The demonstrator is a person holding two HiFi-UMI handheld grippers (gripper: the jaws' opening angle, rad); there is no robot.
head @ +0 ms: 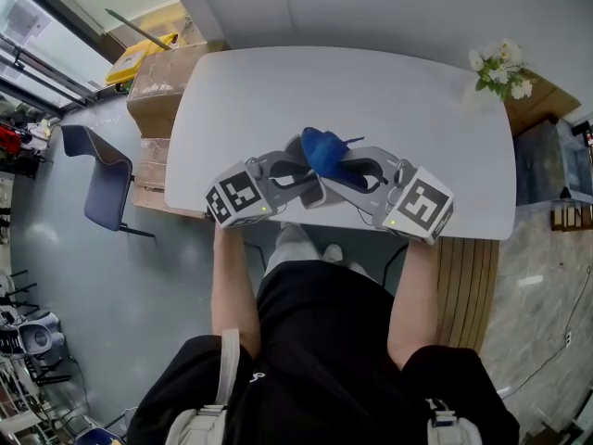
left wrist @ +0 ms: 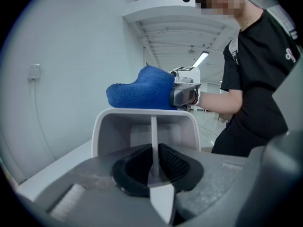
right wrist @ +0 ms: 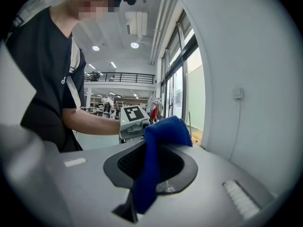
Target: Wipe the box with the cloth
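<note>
The left gripper [left wrist: 152, 170] has its black pads shut on a thin white wall of the box [left wrist: 142, 122], which stands edge-on between them. Which wall of the box that is, I cannot tell. The right gripper [right wrist: 147, 174] is clamped on the blue cloth [right wrist: 163, 132]. A fold hangs down through its jaws and the rest bunches up at 12 o'clock beyond them. Seen from the left gripper's side, the cloth lies on the box's far rim at 12 o'clock, touching it, with the right gripper's nose just behind it at 1 o'clock. The box is pale grey-white and open, with rounded corners and smooth walls. From above it is almost wholly hidden under the cloth and the two grippers, which meet at the 6 o'clock edge of the white table [head: 371, 91]. I cannot make out its base, or whether it rests on the tabletop. The person's forearms run out from under the marker cubes, and the face is blurred over. A small bunch of white flowers [head: 500, 68] sits at the table's 2 o'clock corner.
</note>
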